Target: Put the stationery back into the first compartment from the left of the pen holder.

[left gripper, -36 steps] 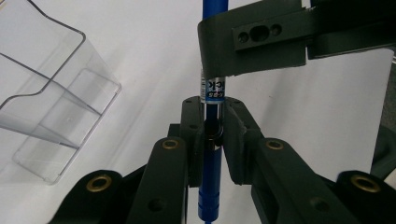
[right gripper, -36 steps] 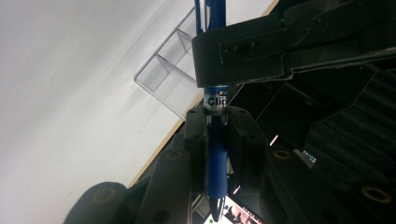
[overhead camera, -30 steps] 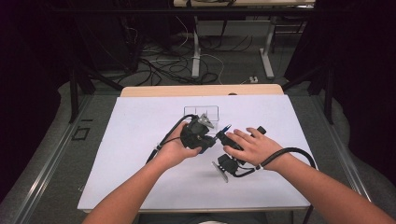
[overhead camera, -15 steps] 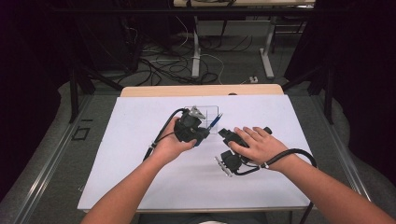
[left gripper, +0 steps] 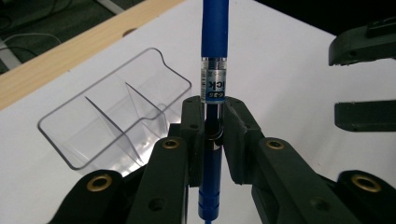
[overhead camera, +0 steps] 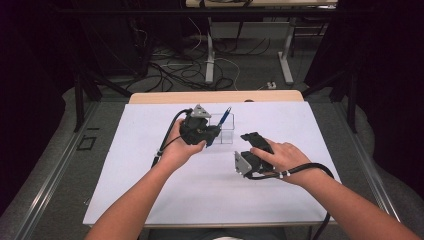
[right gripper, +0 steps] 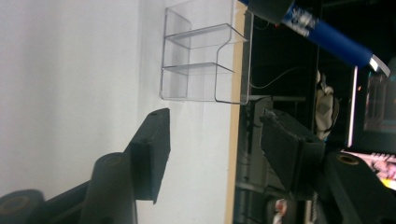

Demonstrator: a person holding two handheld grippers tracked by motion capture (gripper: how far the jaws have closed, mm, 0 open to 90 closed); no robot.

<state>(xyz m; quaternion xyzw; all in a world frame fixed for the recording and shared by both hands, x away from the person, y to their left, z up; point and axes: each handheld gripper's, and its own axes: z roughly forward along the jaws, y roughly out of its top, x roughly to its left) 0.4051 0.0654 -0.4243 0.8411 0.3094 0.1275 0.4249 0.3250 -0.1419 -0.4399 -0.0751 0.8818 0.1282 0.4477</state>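
Your left claw [left gripper: 212,128] is clamping the blue pen [left gripper: 214,60] mid-barrel; your right claw [right gripper: 212,140], jaws just opening, is holding nothing. Beyond the left claw, the clear organizer [left gripper: 116,105] is sitting light; a tilted pen could be tipping it.

Only one piece of lettering can be made out. In the left gripper view, a white label band is wrapped around the clear section of the blue pen [left gripper: 214,79], near the upper middle of the frame. On it, dark letters are printed sideways along the barrel; the ending "ck" is legible, and smaller characters beside it are too fine to be read. In the other views, no text is legible.
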